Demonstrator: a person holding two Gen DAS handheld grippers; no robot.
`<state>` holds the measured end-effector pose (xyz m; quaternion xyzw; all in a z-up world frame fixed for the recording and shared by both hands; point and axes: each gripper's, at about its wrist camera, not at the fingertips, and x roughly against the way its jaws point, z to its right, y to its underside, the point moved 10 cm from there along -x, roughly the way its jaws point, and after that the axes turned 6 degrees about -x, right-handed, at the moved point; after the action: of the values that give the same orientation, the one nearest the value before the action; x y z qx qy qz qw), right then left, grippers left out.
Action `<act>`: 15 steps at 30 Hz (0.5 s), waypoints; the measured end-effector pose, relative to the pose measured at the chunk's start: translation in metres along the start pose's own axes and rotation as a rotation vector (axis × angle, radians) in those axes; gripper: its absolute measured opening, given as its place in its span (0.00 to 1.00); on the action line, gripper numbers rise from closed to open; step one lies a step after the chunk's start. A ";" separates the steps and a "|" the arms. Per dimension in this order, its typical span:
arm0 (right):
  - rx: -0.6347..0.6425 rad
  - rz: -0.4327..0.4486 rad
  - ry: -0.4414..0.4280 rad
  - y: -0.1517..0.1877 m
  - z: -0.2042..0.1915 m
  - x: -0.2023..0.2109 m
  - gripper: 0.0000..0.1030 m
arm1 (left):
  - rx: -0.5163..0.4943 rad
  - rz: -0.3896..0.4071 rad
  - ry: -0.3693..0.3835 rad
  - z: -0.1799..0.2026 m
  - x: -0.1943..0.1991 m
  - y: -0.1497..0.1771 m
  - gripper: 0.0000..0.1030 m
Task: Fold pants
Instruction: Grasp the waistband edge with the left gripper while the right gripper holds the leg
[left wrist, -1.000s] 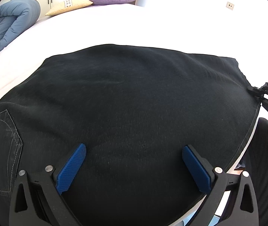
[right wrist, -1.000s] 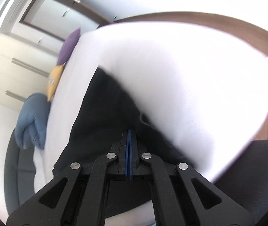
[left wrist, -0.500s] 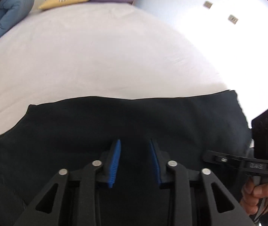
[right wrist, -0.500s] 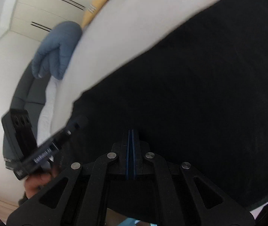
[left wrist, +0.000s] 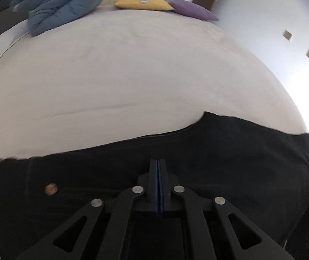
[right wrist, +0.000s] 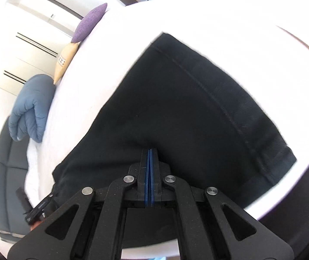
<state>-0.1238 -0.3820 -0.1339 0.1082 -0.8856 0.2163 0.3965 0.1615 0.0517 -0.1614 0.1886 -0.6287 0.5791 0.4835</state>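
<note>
The black pants [left wrist: 219,151] lie across the near edge of the white bed [left wrist: 132,75]; a round metal button [left wrist: 51,188] shows at the left. My left gripper [left wrist: 158,162] is shut with its blue pads pressed together on the near edge of the pants. In the right wrist view the pants [right wrist: 187,108] spread away with a stitched hem at the right. My right gripper [right wrist: 149,151] is shut on the pants' near edge. The other gripper [right wrist: 33,210] shows at the lower left of that view.
A rolled blue duvet [left wrist: 61,2], a yellow pillow [left wrist: 143,2] and a purple pillow [left wrist: 191,10] lie at the far end of the bed. A grey sofa [right wrist: 4,173] stands beside the bed. White wardrobes stand beyond it.
My left gripper went from wide open over the pants to shut on their near edge. The right gripper stayed shut, and the view swung as the fabric moved.
</note>
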 end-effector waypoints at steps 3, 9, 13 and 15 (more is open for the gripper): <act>0.073 -0.080 -0.121 0.034 -0.057 -0.007 0.00 | -0.047 0.039 0.033 0.016 0.029 0.014 0.21; 0.295 -0.349 -0.291 0.162 -0.156 -0.062 0.00 | -0.105 -0.028 0.019 0.013 0.014 0.055 0.41; 0.240 -0.365 -0.249 0.174 -0.140 -0.083 0.00 | -0.015 -0.023 0.051 -0.015 0.022 0.056 0.12; 0.198 -0.302 -0.223 0.157 -0.123 -0.078 0.00 | -0.002 -0.022 0.063 -0.027 0.022 0.059 0.05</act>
<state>-0.0485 -0.1838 -0.1657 0.3013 -0.8722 0.2271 0.3112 0.1146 0.0987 -0.1789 0.1768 -0.6118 0.5788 0.5094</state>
